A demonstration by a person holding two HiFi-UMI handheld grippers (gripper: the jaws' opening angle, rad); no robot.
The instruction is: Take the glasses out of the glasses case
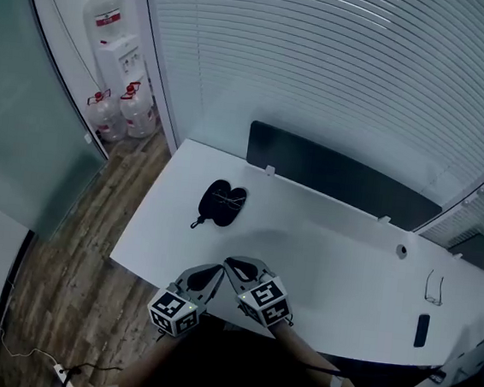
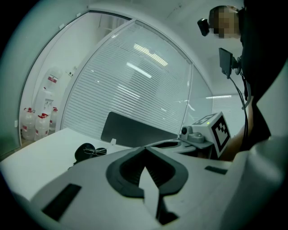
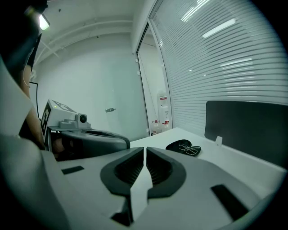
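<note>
Desk [image 1: 322, 248] | left gripper [image 1: 213, 273], right gripper [image 1: 236, 267] side by side | fingers [image 3: 159, 167] together

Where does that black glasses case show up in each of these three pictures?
Head view: the glasses case lies open on the white desk, left of centre.
Left gripper view: low at the left, on the desk.
Right gripper view: right of centre, on the desk.
Shared landmark: the dark panel standing along the desk's far edge, behind the case in every view.
</note>
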